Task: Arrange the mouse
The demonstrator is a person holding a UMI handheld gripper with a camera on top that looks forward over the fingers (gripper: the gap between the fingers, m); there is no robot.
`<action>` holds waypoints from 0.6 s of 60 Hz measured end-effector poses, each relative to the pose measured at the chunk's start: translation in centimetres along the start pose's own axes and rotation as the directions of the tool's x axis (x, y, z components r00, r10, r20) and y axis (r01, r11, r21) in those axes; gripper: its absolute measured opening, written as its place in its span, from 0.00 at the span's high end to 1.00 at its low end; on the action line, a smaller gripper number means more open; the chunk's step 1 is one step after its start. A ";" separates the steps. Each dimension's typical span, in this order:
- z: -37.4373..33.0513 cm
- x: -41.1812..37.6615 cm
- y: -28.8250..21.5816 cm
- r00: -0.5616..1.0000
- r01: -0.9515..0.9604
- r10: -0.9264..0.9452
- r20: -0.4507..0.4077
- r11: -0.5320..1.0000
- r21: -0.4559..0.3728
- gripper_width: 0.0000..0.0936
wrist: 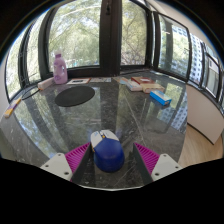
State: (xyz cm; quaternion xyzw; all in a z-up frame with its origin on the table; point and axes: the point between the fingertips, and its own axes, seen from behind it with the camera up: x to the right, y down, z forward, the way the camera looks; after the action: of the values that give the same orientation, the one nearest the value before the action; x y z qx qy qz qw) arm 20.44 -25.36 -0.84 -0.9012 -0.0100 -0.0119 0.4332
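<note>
A blue and white mouse (107, 150) was seen between the magenta pads (78, 155) of the hand-held gripper (110, 158), with a gap visible at either side. It rested on the glass table (60, 125). Beyond it, a dark round mat (74, 96), a pink bottle (60, 68) and books (143, 84) were set before the windows (100, 35).

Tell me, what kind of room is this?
Probably an office or study nook: a glass-topped desk in a bay of windows facing trees, with a mouse between the open jaws and a round mousepad.
</note>
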 end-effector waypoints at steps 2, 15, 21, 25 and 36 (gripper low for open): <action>0.4 0.2 -0.1 1.000 -0.009 0.009 -0.012 1.000 -0.001 0.10; 2.1 0.4 -1.2 1.000 -0.009 0.010 -0.030 1.000 0.009 0.48; 2.2 0.6 -1.4 0.998 0.002 -0.001 -0.070 1.000 0.022 0.55; 2.1 0.7 -1.4 0.995 -0.021 0.023 -0.097 0.999 0.026 0.59; 1.7 0.9 -1.4 0.977 -0.105 0.107 -0.185 0.994 0.024 0.61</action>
State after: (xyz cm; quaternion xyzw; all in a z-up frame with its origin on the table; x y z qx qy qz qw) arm 21.34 -23.13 -0.74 -0.8924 0.0785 -0.0728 0.4384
